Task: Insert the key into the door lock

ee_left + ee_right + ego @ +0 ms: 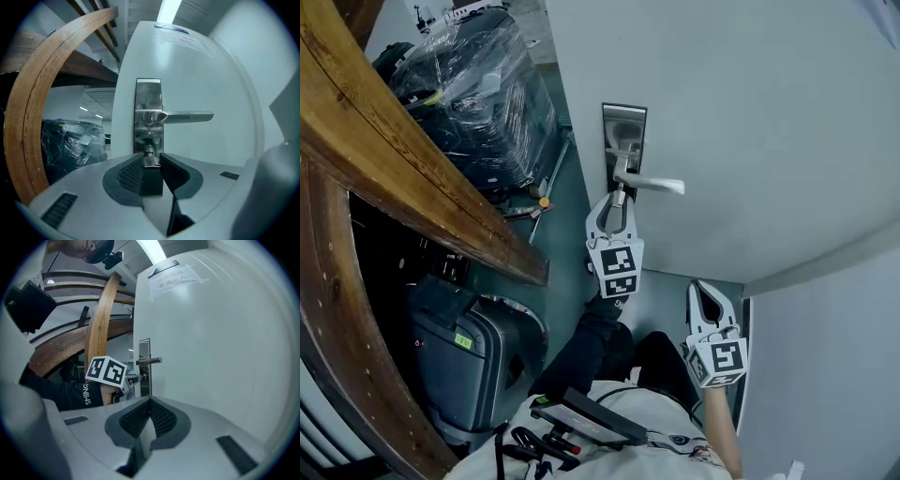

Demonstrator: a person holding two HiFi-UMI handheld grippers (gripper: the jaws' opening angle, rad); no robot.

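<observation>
Dark sleeve (70,394), left of the door (211,357) in the right gripper view: white capitals run lengthwise along it and read "SMING"; whether more letters precede them cannot be told.

Paper notice (169,278), taped high on the door: several lines of reddish print, too small and distorted to read in either gripper view.

Green label (464,341), on the grey suitcase (455,384) at near left in the head view: marks present, illegible.

No other legible text found.
</observation>
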